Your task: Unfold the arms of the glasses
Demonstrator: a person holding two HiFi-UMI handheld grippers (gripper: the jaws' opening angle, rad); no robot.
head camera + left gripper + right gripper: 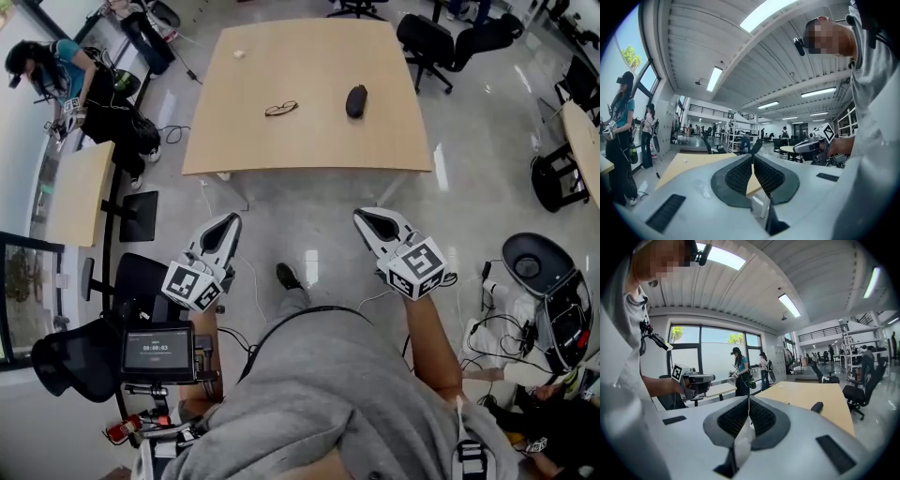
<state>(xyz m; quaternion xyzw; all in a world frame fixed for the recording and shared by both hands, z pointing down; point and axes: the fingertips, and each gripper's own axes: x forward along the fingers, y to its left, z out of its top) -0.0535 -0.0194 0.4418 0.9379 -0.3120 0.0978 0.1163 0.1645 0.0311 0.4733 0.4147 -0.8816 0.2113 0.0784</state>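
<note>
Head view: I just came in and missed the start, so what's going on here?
A person stands back from the wooden table, holding the left gripper and the right gripper out in front, both shut and empty. The glasses lie on the table beside a dark case, well beyond either gripper. Neither gripper touches them, so the unfolding has not begun.

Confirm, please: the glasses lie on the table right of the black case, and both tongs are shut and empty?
Not quite. The head view shows the glasses left of the black case, not right. The rest holds: they lie on the table, and the left tongs and right tongs are shut and empty.
</note>
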